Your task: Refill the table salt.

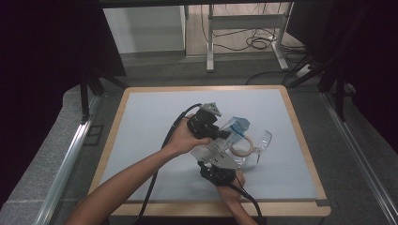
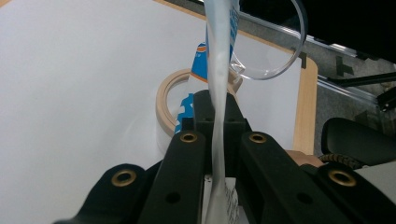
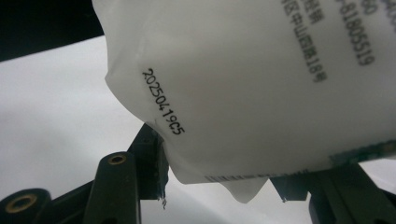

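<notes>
A white bag (image 1: 234,130) with blue print hangs above the middle of the table. My left gripper (image 1: 224,133) is shut on its thin sealed edge (image 2: 215,84), which runs upright between the black jaws (image 2: 217,112). From below, my right gripper (image 1: 219,164) points up at the bag's bottom. In the right gripper view the bulging bag (image 3: 243,84), with a printed date code, sits between the two jaws (image 3: 219,158), and the pads lie against its sides. The bag hides part of the right-hand jaw.
A wooden ring (image 1: 241,150) (image 2: 162,100) lies on the pale mat under the bag. A clear plastic cup (image 1: 263,140) (image 2: 280,60) is just right of it. The mat (image 1: 155,112) has a wooden border; the table's right edge is near.
</notes>
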`<act>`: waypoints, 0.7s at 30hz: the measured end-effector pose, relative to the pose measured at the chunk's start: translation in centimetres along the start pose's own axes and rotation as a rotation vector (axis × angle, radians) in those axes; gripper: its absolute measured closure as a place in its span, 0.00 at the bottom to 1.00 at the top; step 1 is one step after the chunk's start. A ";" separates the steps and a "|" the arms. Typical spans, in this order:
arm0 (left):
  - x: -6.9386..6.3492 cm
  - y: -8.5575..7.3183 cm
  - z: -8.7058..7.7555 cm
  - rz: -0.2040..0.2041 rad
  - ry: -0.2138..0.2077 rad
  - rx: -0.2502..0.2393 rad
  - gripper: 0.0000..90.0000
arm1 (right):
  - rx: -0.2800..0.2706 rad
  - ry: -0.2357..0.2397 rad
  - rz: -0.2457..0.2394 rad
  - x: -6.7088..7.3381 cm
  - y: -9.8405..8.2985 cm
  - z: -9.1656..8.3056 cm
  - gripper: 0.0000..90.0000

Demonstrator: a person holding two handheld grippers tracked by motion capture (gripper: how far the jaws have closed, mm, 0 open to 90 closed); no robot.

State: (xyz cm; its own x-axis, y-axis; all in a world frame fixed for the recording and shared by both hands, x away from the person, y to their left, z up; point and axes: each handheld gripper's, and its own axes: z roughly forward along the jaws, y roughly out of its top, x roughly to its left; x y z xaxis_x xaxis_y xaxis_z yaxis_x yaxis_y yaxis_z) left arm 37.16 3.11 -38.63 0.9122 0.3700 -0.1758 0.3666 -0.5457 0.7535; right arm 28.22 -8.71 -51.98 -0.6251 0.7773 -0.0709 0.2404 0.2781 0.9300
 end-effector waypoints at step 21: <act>2.4 1.3 1.2 0.013 -0.060 0.090 1.00 | 0.017 0.050 0.103 -0.8 0.4 0.8 0.53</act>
State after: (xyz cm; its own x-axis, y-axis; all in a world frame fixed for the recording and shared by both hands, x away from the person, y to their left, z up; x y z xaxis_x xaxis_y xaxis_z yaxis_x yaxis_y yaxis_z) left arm 40.10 2.37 -38.83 0.9252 0.3185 -0.2061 0.3674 -0.6166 0.6963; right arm 29.45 -8.75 -51.81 -0.6326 0.7733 0.0431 0.3175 0.2081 0.9251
